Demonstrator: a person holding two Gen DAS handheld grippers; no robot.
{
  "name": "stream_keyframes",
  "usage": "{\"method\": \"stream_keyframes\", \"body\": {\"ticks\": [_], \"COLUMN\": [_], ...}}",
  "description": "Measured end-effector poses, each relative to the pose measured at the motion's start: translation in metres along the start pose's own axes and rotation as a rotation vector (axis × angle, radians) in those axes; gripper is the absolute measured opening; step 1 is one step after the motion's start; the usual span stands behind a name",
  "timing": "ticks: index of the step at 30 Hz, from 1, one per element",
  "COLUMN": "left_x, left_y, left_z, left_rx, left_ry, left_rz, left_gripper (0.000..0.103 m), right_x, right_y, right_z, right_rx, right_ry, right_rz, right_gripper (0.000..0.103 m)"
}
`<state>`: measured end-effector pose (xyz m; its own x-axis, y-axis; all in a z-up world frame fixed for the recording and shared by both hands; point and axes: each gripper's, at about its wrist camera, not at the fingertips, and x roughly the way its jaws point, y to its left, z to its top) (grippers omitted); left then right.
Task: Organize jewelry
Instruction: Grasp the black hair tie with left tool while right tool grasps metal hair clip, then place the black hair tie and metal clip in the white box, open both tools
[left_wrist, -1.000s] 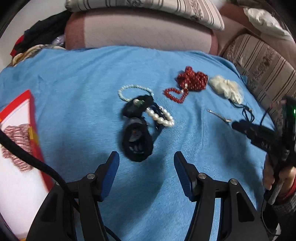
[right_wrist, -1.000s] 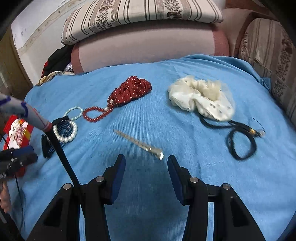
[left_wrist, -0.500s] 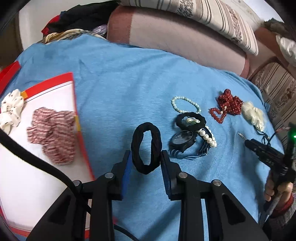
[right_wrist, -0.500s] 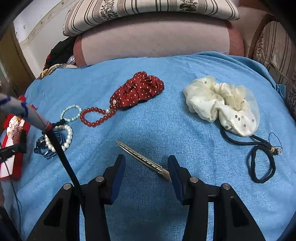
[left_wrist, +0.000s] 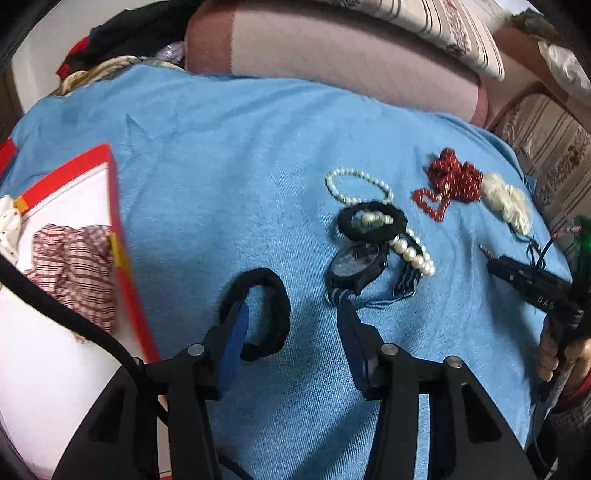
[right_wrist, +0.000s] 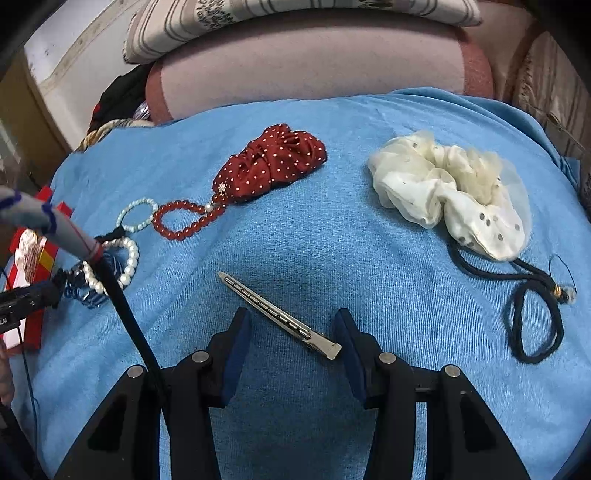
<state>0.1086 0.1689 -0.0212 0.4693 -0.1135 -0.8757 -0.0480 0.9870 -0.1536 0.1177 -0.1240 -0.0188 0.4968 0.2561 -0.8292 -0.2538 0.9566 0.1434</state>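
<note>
My left gripper (left_wrist: 293, 338) is open. A black hair tie (left_wrist: 275, 312) hangs around its left finger (left_wrist: 234, 338), just right of the red-edged white tray (left_wrist: 127, 280). The tray holds a red checked scrunchie (left_wrist: 74, 269). My right gripper (right_wrist: 291, 345) is open and straddles the near end of a silver hair clip (right_wrist: 279, 315) on the blue cloth (right_wrist: 295, 236). A watch (left_wrist: 354, 264), a second black tie (left_wrist: 373, 221) and pearl bracelets (left_wrist: 412, 253) lie in a heap.
A red dotted scrunchie (right_wrist: 275, 162) with a red bead bracelet (right_wrist: 181, 218), a cream scrunchie (right_wrist: 450, 195) and a thin black hair band (right_wrist: 535, 325) lie on the cloth. Pillows (right_wrist: 314, 77) bound the far edge. The right gripper shows in the left wrist view (left_wrist: 535, 291).
My left gripper closed on the black hair tie, carried it left toward the tray, then opened; the tie now hangs on the left finger. My right gripper moved forward over the silver clip.
</note>
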Motion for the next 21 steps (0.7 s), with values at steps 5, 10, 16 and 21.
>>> {"method": "stream_keyframes", "body": {"ticks": [5, 10, 16, 21], "left_x": [0.009, -0.007, -0.047, -0.084], "left_y": [0.008, 0.011, -0.006, -0.004], "left_z": [-0.004, -0.006, -0.013, -0.024], "left_rx": [-0.006, -0.034, 0.009, 0.006], "left_ry": [0.027, -0.019, -0.083, -0.121], "left_rz": [0.001, -0.007, -0.002, 0.005], "left_gripper": [0.005, 0.004, 0.004, 0.004], "right_x": [0.002, -0.006, -0.028, -0.058], "right_y": [0.004, 0.006, 0.007, 0.024], "right_z": [0.004, 0.004, -0.003, -0.01], "right_rx": [-0.035, 0.003, 0.063, 0.077], "right_ry": [0.014, 0.015, -0.006, -0.039], "right_rz": [-0.003, 0.029, 0.063, 0.103], "right_gripper": [0.033, 0.011, 0.011, 0.011]}}
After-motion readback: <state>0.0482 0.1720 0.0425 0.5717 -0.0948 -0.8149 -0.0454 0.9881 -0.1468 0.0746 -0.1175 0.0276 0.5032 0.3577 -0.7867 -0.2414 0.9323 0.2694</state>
